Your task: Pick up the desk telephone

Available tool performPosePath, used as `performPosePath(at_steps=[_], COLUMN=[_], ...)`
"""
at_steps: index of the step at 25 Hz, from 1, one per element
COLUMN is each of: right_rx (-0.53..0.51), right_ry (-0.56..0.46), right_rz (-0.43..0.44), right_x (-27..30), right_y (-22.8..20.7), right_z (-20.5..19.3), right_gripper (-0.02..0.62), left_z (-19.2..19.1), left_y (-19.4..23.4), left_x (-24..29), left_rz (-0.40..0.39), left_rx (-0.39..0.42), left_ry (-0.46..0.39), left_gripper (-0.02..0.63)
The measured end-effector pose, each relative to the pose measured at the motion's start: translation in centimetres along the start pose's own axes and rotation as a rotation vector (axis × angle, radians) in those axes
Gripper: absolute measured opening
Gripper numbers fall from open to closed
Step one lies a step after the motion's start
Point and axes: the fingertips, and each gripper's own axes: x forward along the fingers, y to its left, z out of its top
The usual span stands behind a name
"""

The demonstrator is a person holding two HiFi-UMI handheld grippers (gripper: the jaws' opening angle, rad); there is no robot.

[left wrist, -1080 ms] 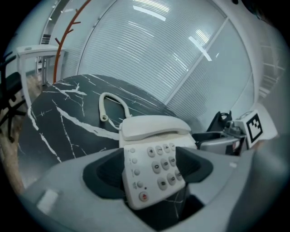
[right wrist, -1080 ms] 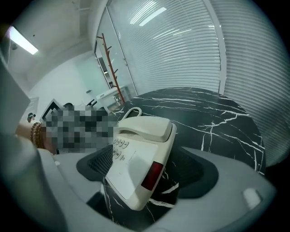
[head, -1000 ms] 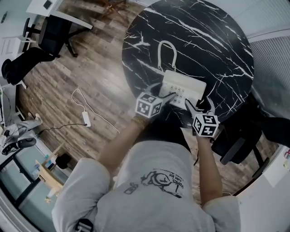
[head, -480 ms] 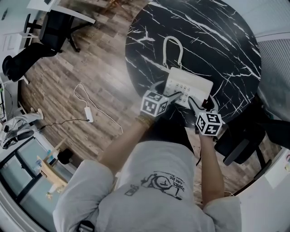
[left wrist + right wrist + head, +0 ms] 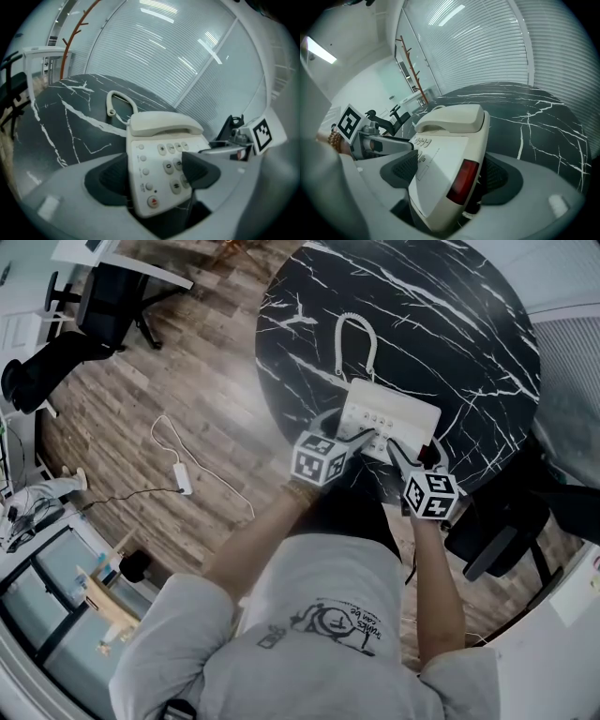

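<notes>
Desk telephone (image 5: 394, 413) sitting by table's (image 5: 450, 324) near edge. Left gripper (image 5: 361, 437), jaws just been closing, pinching its near-left corner; right gripper (image 5: 398, 454) clamping near-right corner. Securing grasp. Next, likely: lifting together, level, handset (image 5: 161, 124) loose.

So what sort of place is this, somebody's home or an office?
Probably an office or meeting room: a desk telephone on a round black marble-look table, black office chairs on the wood floor, and slatted blinds along the wall.
</notes>
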Motion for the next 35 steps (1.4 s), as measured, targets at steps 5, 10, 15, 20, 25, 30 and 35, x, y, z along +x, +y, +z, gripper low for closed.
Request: performPosePath(at_steps=[5, 10, 15, 20, 25, 30, 35], right_rx=[0.022, 0.034, 0.027, 0.004, -0.031, -0.047, -0.073], right_ry=[0.005, -0.034, -0.081, -0.136, -0.206, -0.275, -0.341], right_rz=[-0.011, -0.003, 0.011, 0.025, 0.025, 0.021, 0.015], right_x=[-0.3, -2.1, -5.4, -9.5, -13.8, -18.1, -21.9], right_y=[0.2, 1.5, 3.8, 6.2, 8.7, 10.8, 12.5], right_z=[0.2, 1.8, 4.8, 8.6, 12.8, 16.7, 19.7], right_gripper=[0.413, 0.410, 0.409, 0.408, 0.405, 0.400, 0.400], left_z=[0.5, 2.5, 5.6, 9.2, 12.9, 16.7, 19.4], left_y=[-0.3, -1.7, -4.2, -7.2, -10.4, -13.7, -16.7], left_x=[-0.4, -2.6, -6.3, -10.4, -14.7, -18.6, -21.7], left_rz=[0.020, 0.050, 0.083, 0.104, 0.119, 0.123, 0.122], left_rx=[0.038, 0.088, 0.140, 0.172, 0.199, 0.231, 0.266], left_ry=[-0.008, -0.042, -0.093, -0.157, -0.226, -0.293, -0.355], left_gripper=[0.359, 0.357, 0.359, 0.360, 0.360, 0.360, 0.360])
